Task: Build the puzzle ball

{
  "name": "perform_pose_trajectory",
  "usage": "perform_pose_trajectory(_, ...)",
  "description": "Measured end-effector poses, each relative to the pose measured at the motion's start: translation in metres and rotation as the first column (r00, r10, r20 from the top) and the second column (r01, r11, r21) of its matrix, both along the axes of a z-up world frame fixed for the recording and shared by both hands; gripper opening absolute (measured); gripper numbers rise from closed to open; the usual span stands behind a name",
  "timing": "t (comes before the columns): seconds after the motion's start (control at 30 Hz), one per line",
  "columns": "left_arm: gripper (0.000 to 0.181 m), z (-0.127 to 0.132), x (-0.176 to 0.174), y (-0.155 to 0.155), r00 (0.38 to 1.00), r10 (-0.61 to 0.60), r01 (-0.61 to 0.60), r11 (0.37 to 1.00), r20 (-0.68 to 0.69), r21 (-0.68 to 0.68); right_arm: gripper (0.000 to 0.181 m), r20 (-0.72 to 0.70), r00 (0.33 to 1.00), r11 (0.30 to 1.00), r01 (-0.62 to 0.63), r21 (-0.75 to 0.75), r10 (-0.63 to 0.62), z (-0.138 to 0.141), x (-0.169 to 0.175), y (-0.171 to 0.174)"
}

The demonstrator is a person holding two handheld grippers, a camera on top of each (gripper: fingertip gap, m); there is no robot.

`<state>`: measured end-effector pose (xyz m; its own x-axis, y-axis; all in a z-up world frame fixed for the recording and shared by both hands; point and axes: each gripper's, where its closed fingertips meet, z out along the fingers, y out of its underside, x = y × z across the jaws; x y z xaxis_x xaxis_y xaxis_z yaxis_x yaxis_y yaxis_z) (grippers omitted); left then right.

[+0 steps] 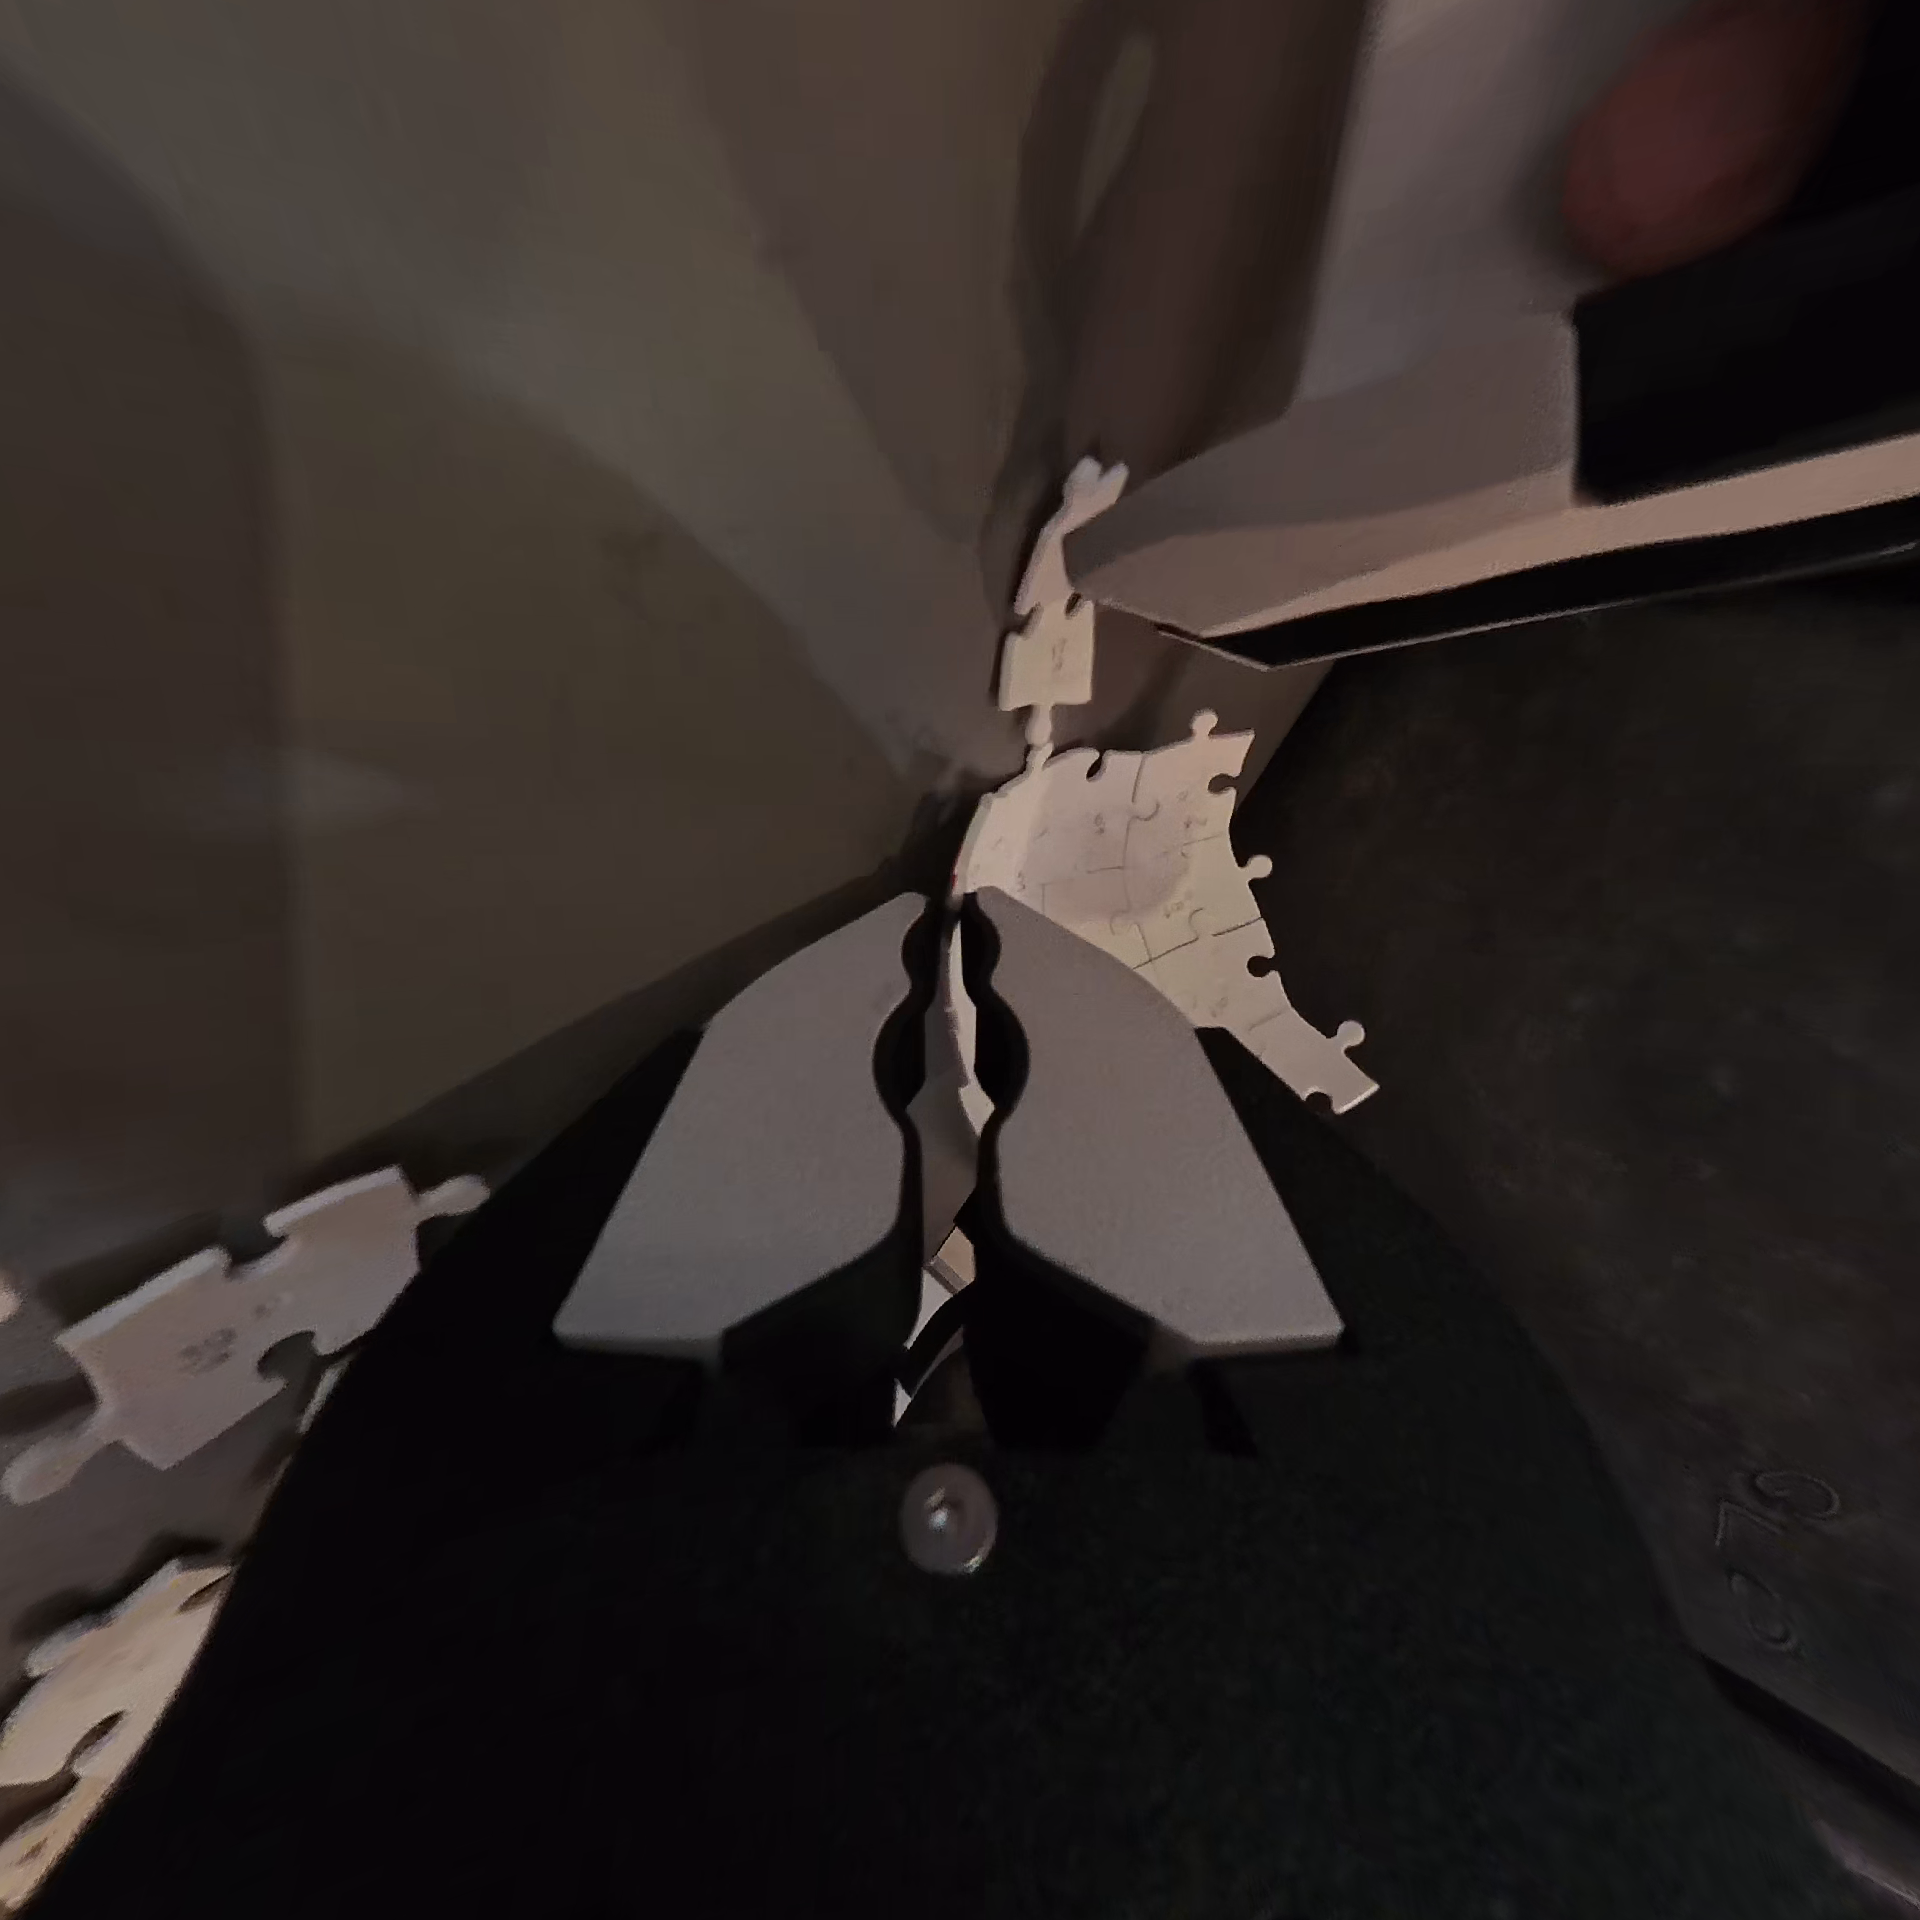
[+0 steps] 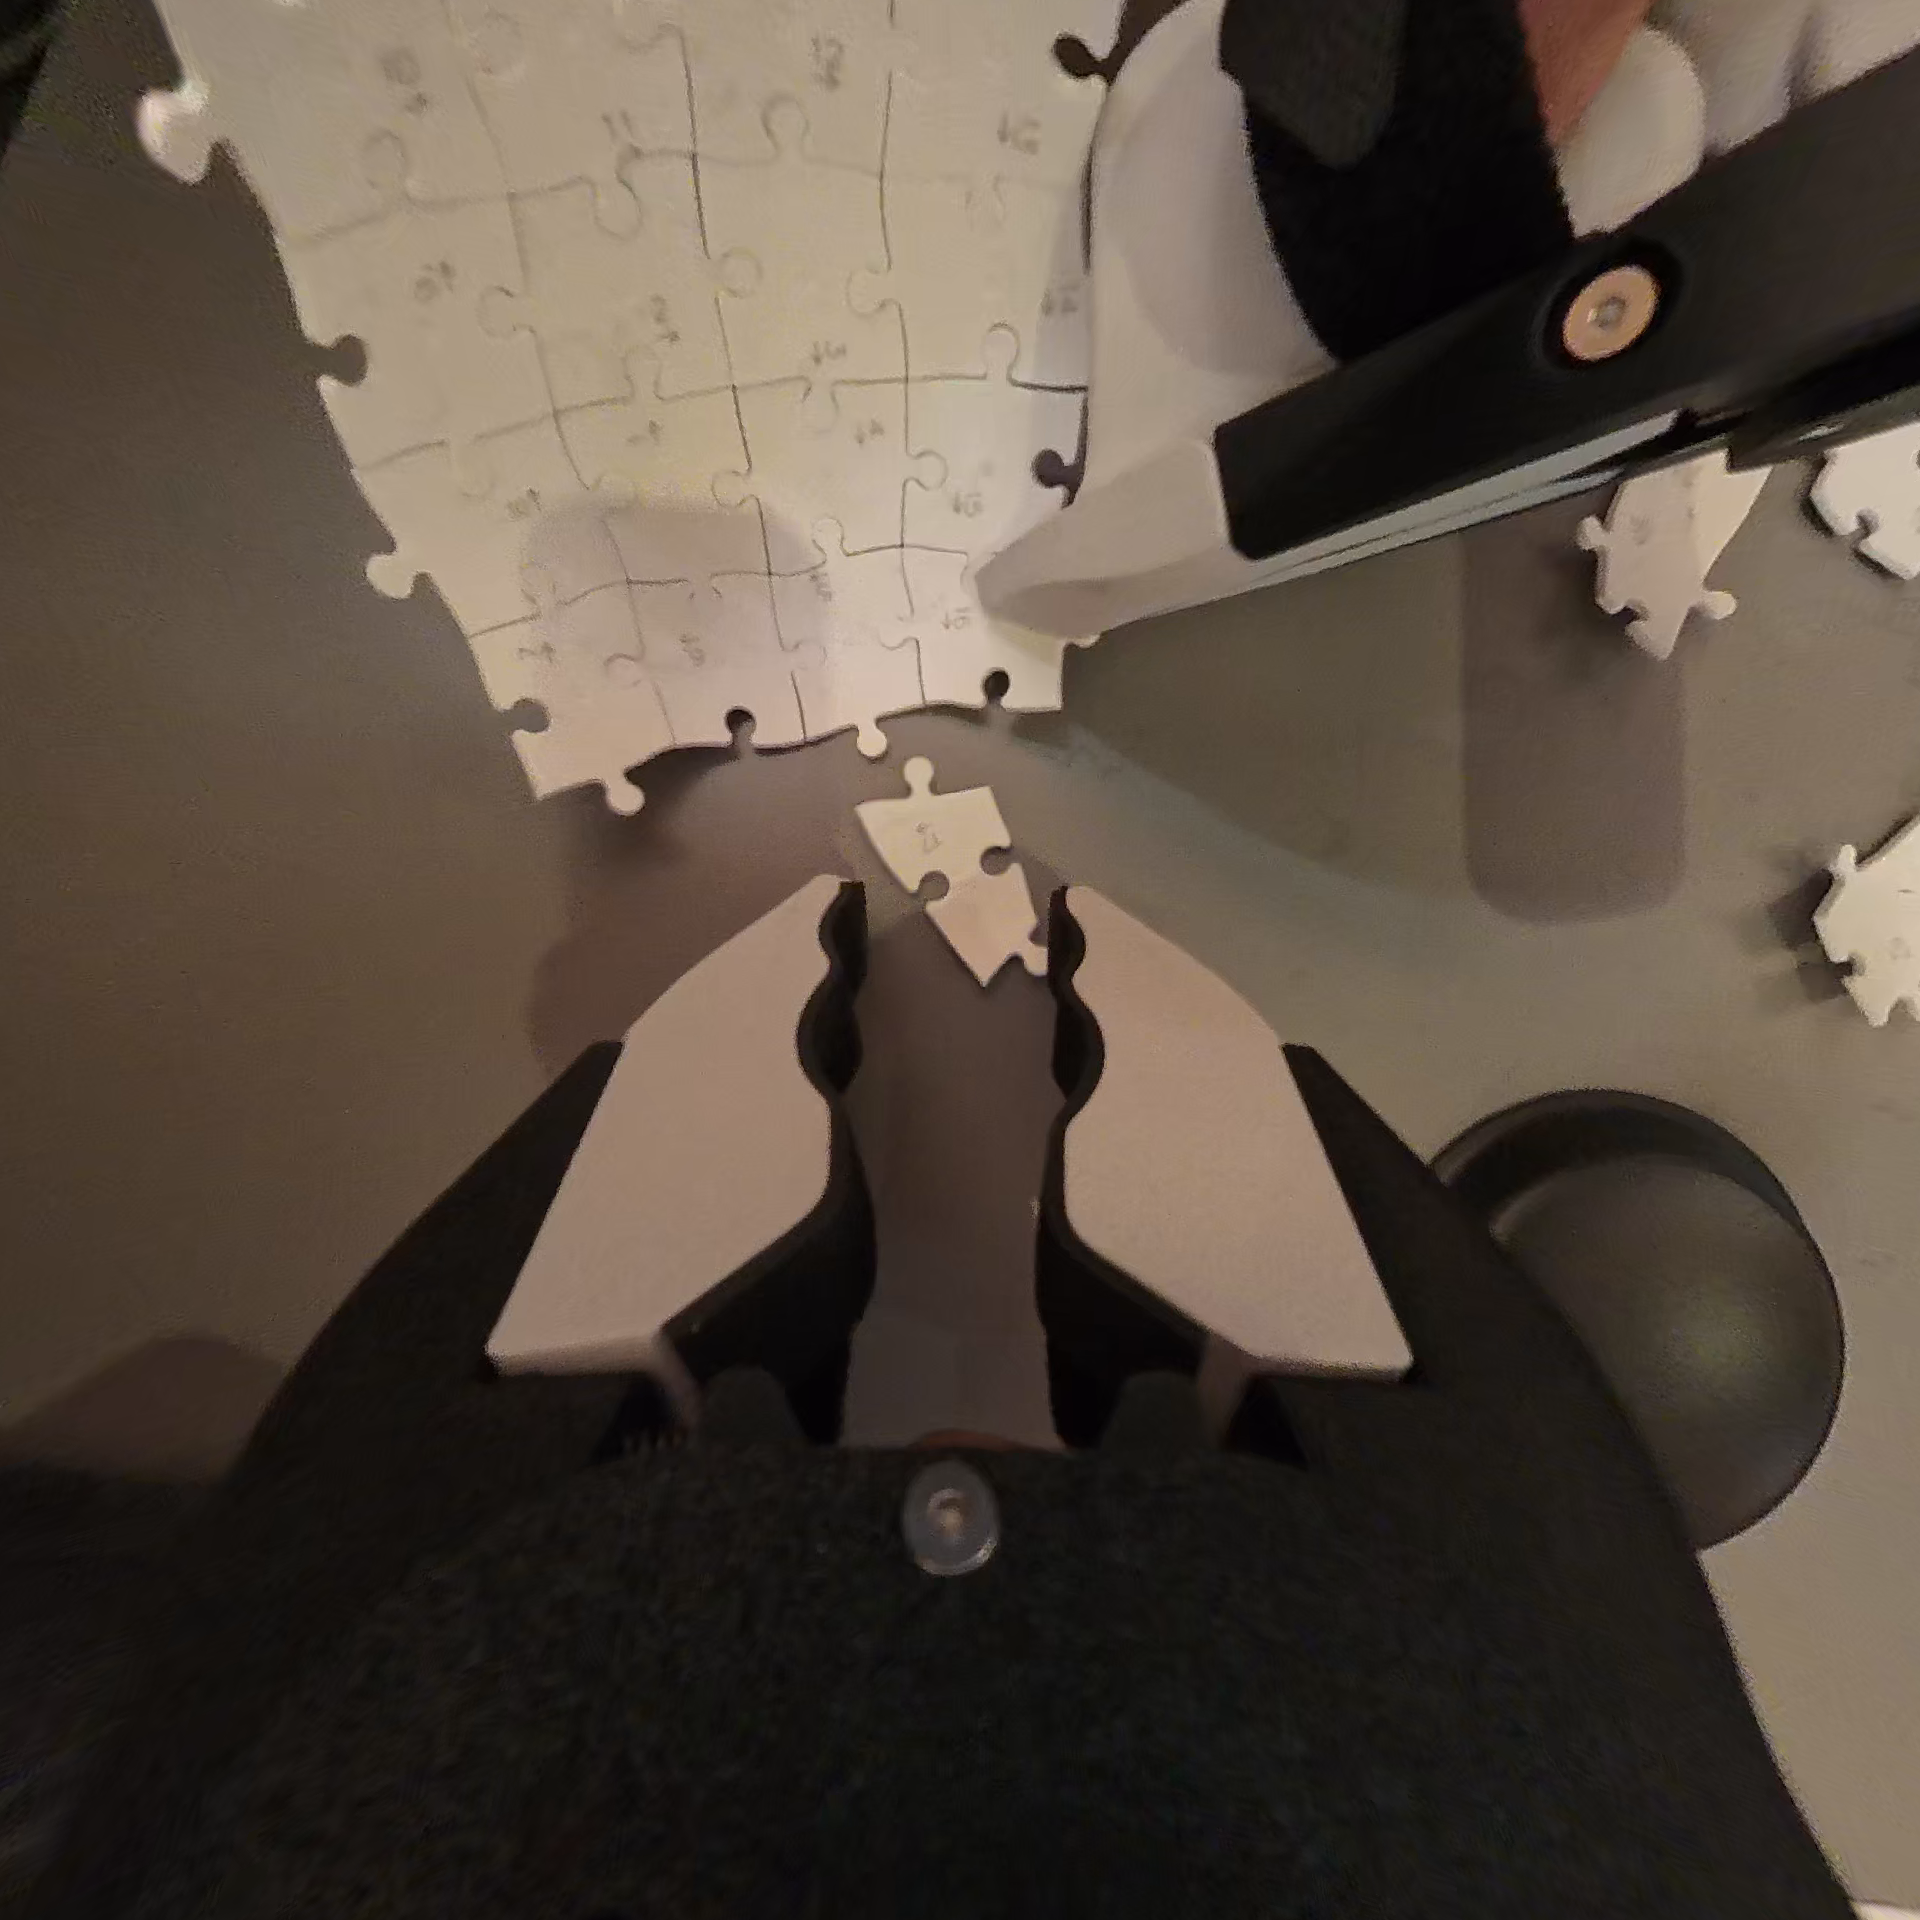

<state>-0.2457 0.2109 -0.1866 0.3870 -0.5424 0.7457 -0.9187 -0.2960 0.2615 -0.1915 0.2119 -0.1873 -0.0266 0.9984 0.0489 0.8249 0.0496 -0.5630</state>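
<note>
Left gripper [image 1: 951, 914] clenched on the near right edge of the assembled puzzle sheet [image 2: 665, 416], lying far on the grey table [image 2: 260, 935]; right gripper [image 2: 956, 904] released, jaws apart over a small joined pair of pieces [image 2: 956, 873] just near of the sheet's near edge. Risk here of closing on one piece only and splitting the pair, because it lies off-centre beside the right finger [image 2: 1164, 1091]. Risk also of a tab missing its notch and buckling the sheet.

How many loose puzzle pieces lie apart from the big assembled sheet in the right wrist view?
5. Two joined pieces lie before the right gripper; three singles lie at the right edge. Others may be hidden under the left gripper.
</note>
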Motion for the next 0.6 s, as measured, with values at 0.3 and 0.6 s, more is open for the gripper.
perform_pose_trajectory(0.3,0.003,0.001,0.002,-0.003,1.0,-0.01,0.01,1.0,0.008,-0.003,0.016,0.017,1.0,1.0,0.011,-0.001,-0.011,-0.009,0.009,0.0)
perform_pose_trajectory(0.6,0.003,0.001,0.002,-0.003,1.0,-0.017,0.017,1.0,-0.004,-0.01,0.015,0.06,0.998,0.998,0.034,0.056,-0.037,-0.005,0.012,0.002)
